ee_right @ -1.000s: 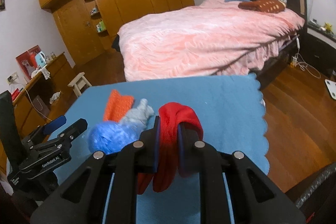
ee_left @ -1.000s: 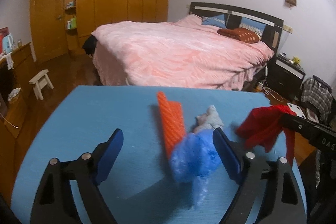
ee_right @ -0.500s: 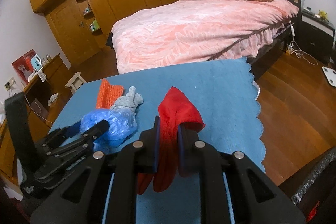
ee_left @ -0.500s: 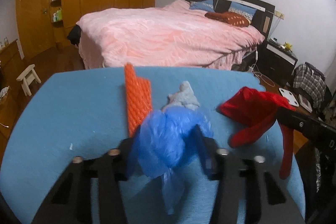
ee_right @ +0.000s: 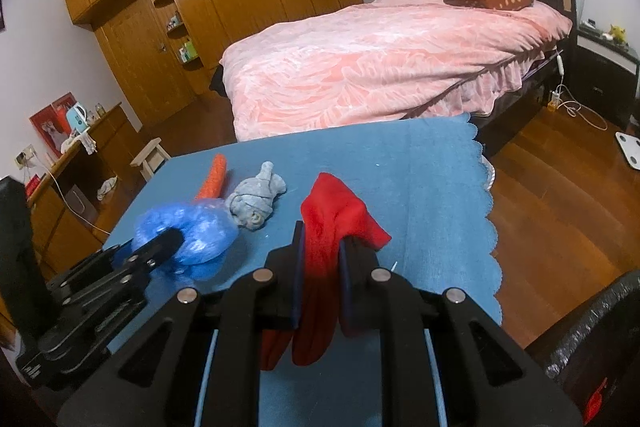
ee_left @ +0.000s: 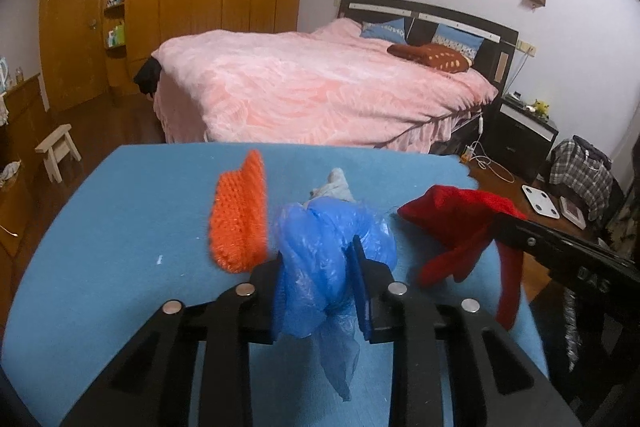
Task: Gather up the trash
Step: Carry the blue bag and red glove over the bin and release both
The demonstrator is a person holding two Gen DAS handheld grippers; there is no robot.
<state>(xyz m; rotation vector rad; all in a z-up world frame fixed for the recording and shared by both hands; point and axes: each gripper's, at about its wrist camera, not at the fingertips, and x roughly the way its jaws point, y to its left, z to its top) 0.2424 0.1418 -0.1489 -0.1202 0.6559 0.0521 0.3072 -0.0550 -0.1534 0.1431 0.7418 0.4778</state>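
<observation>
- Our left claw (ee_left: 318, 279): clenched on blue plastic bag (ee_left: 332, 247).
- Our right claw (ee_right: 322, 267): clenched on red cloth (ee_right: 336, 215).
- Ahead of left claw, on tabletop (ee_left: 140, 211): orange knit (ee_left: 240, 223), grey rag (ee_right: 256, 201).

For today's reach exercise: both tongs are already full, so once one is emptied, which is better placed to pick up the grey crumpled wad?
Left, probably. The left tongs, holding the blue plastic bag, point at the grey wad lying just beyond it; the right tongs hold the red cloth further aside.

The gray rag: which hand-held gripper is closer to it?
Left. The left hand-held gripper, shut on the blue bag, sits right beside the gray rag; the right hand-held gripper is farther off.
</observation>
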